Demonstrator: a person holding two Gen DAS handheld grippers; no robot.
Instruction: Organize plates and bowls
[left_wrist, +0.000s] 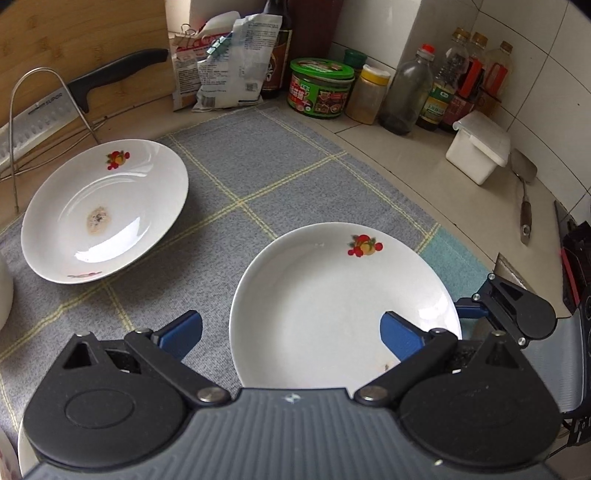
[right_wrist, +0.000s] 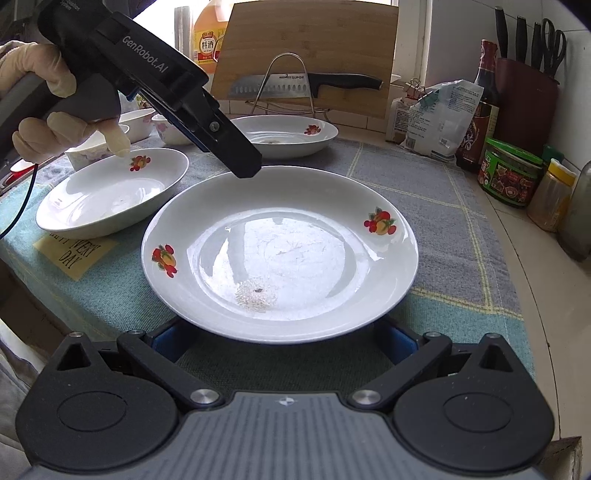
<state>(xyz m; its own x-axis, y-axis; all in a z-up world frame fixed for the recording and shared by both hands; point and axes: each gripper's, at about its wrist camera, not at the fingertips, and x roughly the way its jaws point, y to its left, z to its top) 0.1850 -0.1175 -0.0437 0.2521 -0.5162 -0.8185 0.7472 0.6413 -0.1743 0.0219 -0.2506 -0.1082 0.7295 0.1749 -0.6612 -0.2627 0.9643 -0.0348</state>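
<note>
While reading left gripper (left_wrist: 290, 326) as jaws wide apart over the rim of the fruit-print plate (right_wrist: 280, 236) by the teal edge of the mat (left_wrist: 240, 166), clamped on nothing, log right gripper (right_wrist: 282, 338) apart too, at the opposite rim. Likely to skid or tip if pinched one-sided on the glazed rim; could also knock grippers together or shed the residue patch (right_wrist: 256, 295). Right fingertips hidden under rim; cannot tell whether resting or lifted; bowls (right_wrist: 140, 120) mostly blocked.

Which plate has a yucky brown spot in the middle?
The far plate beside the knife rack. The near plate under the left tongs looks mostly clean.
</note>
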